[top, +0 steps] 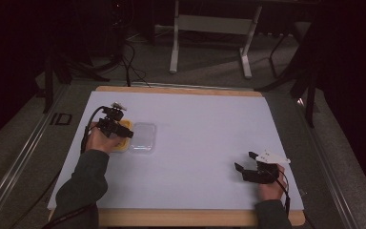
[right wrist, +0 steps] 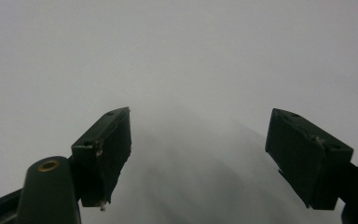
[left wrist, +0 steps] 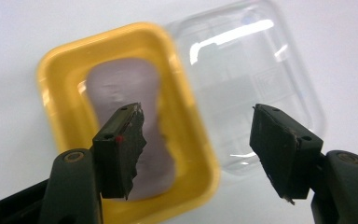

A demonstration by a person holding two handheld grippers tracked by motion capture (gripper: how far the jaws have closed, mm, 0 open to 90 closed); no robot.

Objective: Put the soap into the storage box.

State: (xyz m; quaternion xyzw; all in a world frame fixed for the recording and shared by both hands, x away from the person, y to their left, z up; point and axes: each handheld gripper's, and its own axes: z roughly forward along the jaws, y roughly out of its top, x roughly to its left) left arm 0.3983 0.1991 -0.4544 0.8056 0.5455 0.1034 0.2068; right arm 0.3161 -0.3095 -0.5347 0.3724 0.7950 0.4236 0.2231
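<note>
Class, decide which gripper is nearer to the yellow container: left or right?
Left. The left gripper hovers directly over the yellow container, jaws open. The right gripper rests far across the table, near its opposite front corner.

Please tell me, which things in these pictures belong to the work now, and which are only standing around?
Part of the work:
- yellow tray
- clear lid lying beside it
- left tongs, open above both

Only standing around:
- right tongs, open, resting on the white table
- metal stand on the floor behind
</note>
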